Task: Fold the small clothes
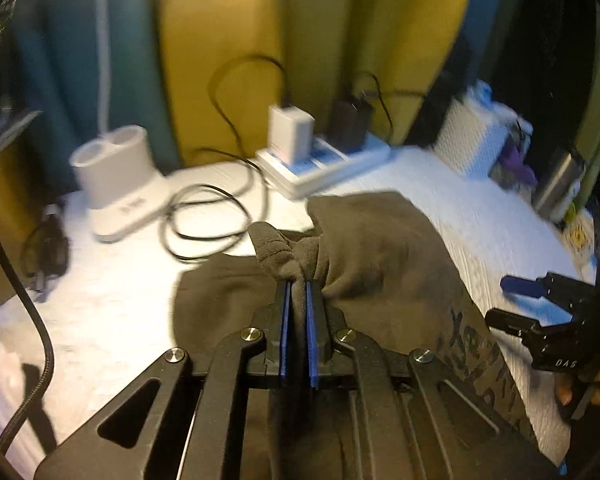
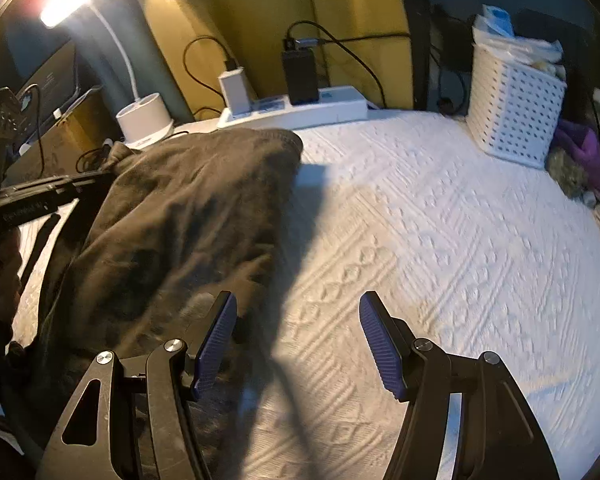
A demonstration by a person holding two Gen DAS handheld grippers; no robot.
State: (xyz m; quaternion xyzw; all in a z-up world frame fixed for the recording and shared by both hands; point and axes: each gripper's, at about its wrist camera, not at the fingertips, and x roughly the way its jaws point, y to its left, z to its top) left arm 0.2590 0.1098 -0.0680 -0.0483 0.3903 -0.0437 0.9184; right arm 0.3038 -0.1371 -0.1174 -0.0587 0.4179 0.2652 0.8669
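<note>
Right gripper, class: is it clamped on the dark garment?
No. The right gripper stands open, its blue pads apart over the white bedspread, with the dark garment beside its left finger.

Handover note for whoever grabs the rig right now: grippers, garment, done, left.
Left gripper: jaws shut on a pinched fold of the dark olive garment, part of it lifted off the white textured cover.
Right gripper: jaws open, holding nothing, one pad over the garment's near edge, the other over bare cover.
Garment: bunched at the left of the cover, near the power strip and lamp base.
Done: first grasp only.
Left: no neat fold visible; flatten, fold, set down.
</note>
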